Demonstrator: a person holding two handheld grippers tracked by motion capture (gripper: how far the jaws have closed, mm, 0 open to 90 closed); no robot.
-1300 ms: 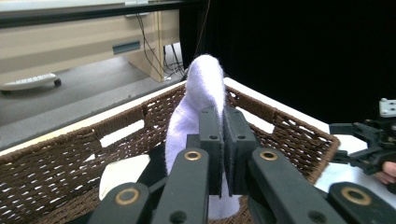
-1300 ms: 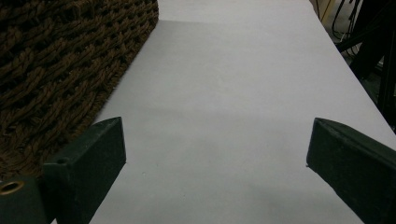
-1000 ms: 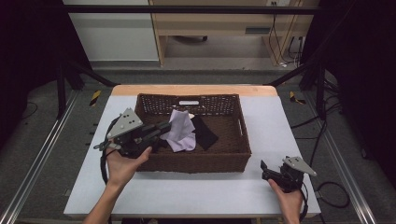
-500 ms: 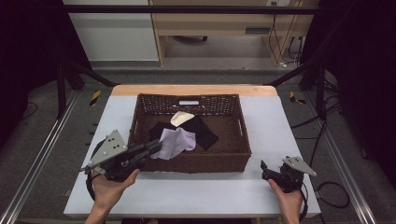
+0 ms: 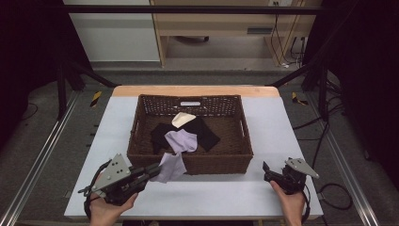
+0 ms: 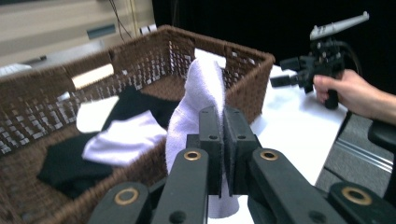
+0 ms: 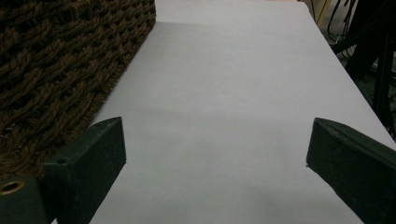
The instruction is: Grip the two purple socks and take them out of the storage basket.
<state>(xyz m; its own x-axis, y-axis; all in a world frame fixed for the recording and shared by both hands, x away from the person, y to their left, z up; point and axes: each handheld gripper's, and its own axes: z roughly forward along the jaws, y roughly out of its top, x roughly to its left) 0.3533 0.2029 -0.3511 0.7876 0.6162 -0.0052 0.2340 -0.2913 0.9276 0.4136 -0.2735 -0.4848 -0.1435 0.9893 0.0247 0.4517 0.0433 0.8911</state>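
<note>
- At the near left corner of the table [image 5: 211, 197], the left gripper [image 5: 153, 171] has its jaws clamped tight on a pale lilac sock [image 5: 171, 167].
- The sock drapes over the front wall of the wicker basket [image 5: 197, 164], part of it hanging down the outside toward the tabletop.
- From the left gripper view, the same sock [image 6: 198, 100] stands up out of the closed jaws, its toe end rising above the basket rim [image 6: 243, 53].
- Inside the basket: a second lilac sock [image 5: 181, 140] lies on black socks [image 5: 207, 133], and a cream one [image 5: 182, 119] sits toward the back wall.
- Over on the right, the right gripper [image 5: 269, 172] rests low on the table, just beside the basket's front right corner, held by the person's hand [image 5: 288, 203].
- The right gripper view shows its jaws spread wide apart, nothing between them, bare white table [image 7: 224, 116] ahead and basket weave [image 7: 60, 60] at the left.
</note>
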